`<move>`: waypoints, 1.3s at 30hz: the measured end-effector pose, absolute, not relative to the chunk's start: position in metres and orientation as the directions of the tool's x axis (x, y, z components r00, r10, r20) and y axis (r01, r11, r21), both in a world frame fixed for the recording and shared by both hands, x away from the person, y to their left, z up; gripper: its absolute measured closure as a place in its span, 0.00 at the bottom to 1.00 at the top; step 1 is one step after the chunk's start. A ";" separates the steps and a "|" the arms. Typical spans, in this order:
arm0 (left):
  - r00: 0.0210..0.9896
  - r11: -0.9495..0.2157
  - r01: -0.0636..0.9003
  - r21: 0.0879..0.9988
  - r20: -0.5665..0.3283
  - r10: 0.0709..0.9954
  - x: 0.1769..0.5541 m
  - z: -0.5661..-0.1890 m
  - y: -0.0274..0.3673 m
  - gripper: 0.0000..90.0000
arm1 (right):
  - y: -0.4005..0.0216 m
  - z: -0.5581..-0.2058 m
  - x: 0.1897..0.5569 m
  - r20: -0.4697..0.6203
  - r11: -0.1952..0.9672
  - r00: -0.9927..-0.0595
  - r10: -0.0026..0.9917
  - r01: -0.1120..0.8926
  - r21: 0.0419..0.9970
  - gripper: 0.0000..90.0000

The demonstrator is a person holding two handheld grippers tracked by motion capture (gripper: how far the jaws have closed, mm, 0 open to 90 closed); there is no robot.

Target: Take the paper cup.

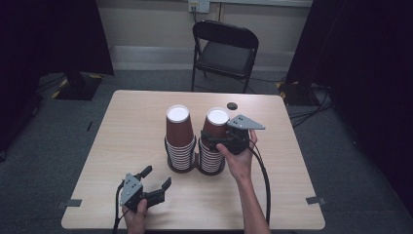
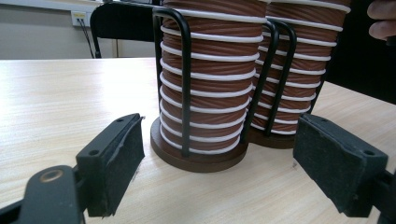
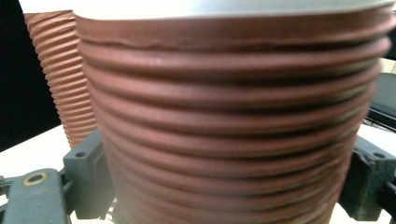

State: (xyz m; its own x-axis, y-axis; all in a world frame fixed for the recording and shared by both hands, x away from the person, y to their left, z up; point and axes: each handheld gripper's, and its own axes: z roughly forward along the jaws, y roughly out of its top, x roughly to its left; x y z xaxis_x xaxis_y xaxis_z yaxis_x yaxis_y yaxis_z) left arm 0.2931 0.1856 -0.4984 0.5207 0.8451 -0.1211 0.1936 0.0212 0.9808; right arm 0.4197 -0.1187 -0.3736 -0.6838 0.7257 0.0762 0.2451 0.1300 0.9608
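Right gripper jaws straddle the top cup of the right stack, pads maybe touching; close squarely, lift straight. Left gripper is apart, idle.

Upright in front of me, the right stack of cups, ribbed brown paper with white rims, stands in its black wire holder mid-table, its top cup between my right gripper's jaws.
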 end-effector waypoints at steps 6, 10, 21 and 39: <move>0.520 0.020 0.191 0.981 -0.119 0.846 0.293 -0.498 0.186 0.18 | -0.116 -0.377 0.420 0.050 0.168 -0.683 0.728 0.248 0.954 0.11; 0.523 0.017 0.193 0.981 -0.117 0.844 0.293 -0.498 0.186 0.18 | -0.116 -0.378 0.420 0.051 0.166 -0.681 0.730 0.249 0.954 0.11; 0.522 0.015 0.193 0.981 -0.115 0.845 0.294 -0.498 0.186 0.18 | -0.117 -0.375 0.421 0.053 0.167 -0.681 0.730 0.253 0.953 0.14; 0.523 0.015 0.200 0.980 -0.119 0.844 0.294 -0.498 0.186 0.18 | -0.121 -0.364 0.418 0.068 0.123 -0.694 0.717 0.222 0.967 0.14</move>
State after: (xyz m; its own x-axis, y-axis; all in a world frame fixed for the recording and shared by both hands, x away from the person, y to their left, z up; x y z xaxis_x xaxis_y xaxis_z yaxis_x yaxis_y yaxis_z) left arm 0.2938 0.1859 -0.4982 0.5226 0.8442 -0.1192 0.1996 0.0148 0.9798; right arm 0.4184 -0.1209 -0.3640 -0.6936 0.7171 0.0682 0.2223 0.1231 0.9672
